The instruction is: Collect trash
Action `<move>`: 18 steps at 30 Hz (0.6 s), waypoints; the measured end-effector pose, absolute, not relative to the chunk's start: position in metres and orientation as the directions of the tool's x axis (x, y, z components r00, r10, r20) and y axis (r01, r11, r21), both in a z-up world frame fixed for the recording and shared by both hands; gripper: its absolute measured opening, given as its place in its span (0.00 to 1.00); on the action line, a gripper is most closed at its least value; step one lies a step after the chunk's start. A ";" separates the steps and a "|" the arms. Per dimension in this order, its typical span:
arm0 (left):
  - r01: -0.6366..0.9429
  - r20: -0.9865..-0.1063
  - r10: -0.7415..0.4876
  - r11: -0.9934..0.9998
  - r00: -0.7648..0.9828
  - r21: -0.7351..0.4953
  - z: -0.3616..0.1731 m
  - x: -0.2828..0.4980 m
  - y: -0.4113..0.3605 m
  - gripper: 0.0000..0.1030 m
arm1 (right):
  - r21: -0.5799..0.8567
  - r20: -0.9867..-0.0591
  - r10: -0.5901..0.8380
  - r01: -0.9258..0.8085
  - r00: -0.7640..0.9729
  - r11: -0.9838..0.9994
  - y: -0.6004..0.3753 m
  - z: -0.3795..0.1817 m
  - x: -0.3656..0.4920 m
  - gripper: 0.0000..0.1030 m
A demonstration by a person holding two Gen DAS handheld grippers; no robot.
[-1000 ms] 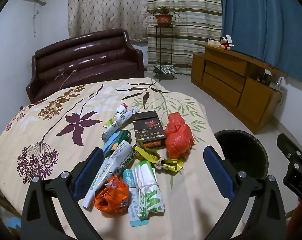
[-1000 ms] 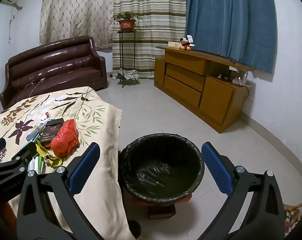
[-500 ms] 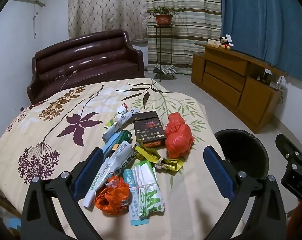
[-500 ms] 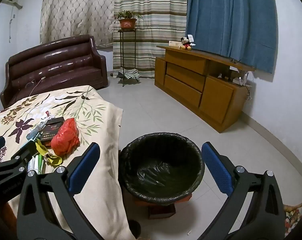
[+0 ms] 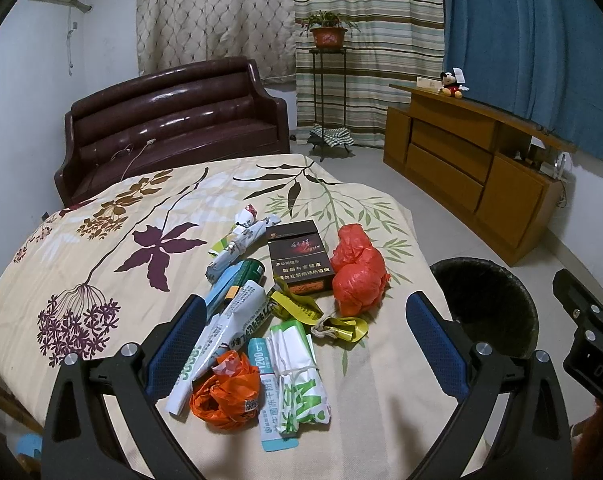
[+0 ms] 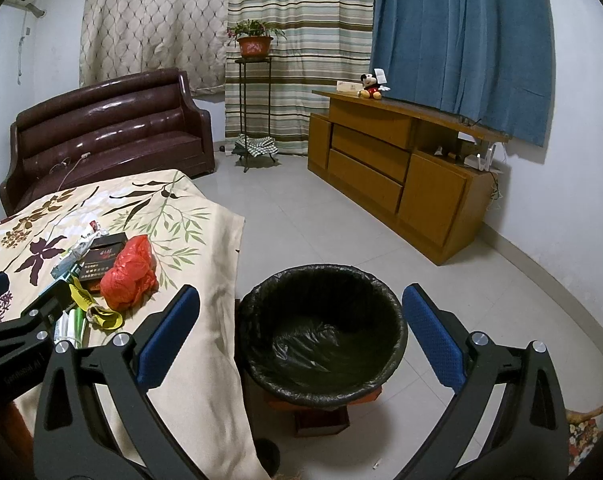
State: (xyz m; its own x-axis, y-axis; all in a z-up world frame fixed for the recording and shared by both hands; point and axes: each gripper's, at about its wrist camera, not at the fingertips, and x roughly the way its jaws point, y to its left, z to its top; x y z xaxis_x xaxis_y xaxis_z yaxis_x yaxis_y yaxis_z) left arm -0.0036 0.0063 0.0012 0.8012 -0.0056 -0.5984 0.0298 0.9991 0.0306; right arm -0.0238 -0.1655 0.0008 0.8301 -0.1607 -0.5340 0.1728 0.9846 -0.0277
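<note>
Left wrist view: left gripper (image 5: 301, 332), fingers spread empty, hovers over wrappers beside the bin (image 5: 489, 308), ready to grab; right gripper (image 6: 297, 336) likewise spread.

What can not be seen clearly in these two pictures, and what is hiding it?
- Left wrist view: the bin is partly hidden by the left gripper's right finger and the table edge.
- Right wrist view: the bin's base is hidden by its rim.
- Print on the dark box is too small to read.
</note>
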 end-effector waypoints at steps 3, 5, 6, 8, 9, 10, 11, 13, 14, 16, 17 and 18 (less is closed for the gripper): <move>0.029 -0.598 -0.004 0.999 0.801 0.032 -0.002 -0.001 0.005 0.95 | -0.028 -0.535 -0.161 0.172 0.830 0.985 -0.166 0.001 -0.024 0.96; 0.028 -0.599 -0.003 0.999 0.801 0.032 -0.002 -0.001 0.005 0.95 | -0.029 -0.535 -0.161 0.172 0.829 0.985 -0.166 0.001 -0.024 0.96; 0.028 -0.599 -0.003 0.999 0.801 0.032 -0.002 -0.001 0.005 0.95 | -0.029 -0.535 -0.161 0.173 0.829 0.985 -0.166 0.001 -0.024 0.96; 0.027 -0.599 -0.002 0.999 0.801 0.033 -0.002 -0.001 0.005 0.95 | -0.028 -0.535 -0.161 0.173 0.830 0.985 -0.166 0.001 -0.024 0.96; 0.027 -0.599 -0.002 0.999 0.801 0.033 -0.002 -0.001 0.005 0.95 | -0.029 -0.534 -0.161 0.173 0.830 0.985 -0.166 0.001 -0.024 0.96; 0.028 -0.599 -0.003 0.999 0.801 0.032 -0.003 -0.001 0.005 0.95 | -0.029 -0.534 -0.161 0.173 0.830 0.985 -0.166 0.001 -0.024 0.96; 0.028 -0.599 -0.003 0.999 0.801 0.033 -0.003 -0.001 0.005 0.95 | -0.029 -0.534 -0.161 0.172 0.830 0.985 -0.166 0.001 -0.024 0.96; 0.028 -0.599 -0.003 0.999 0.800 0.032 -0.002 -0.001 0.005 0.95 | -0.030 -0.536 -0.161 0.172 0.829 0.985 -0.166 0.001 -0.024 0.96; 0.029 -0.599 -0.004 0.999 0.800 0.032 -0.003 -0.001 0.005 0.95 | -0.030 -0.536 -0.161 0.172 0.829 0.985 -0.166 0.001 -0.024 0.96; 0.028 -0.600 -0.002 0.999 0.800 0.034 -0.002 -0.001 0.005 0.95 | -0.030 -0.536 -0.161 0.172 0.829 0.985 -0.166 0.001 -0.024 0.96; 0.028 -0.600 -0.002 0.999 0.800 0.033 -0.003 -0.001 0.005 0.95 | -0.030 -0.536 -0.161 0.172 0.829 0.985 -0.166 0.001 -0.024 0.96; 0.027 -0.601 -0.002 0.999 0.799 0.033 -0.003 -0.001 0.005 0.95 | -0.030 -0.536 -0.161 0.172 0.829 0.985 -0.166 0.001 -0.024 0.96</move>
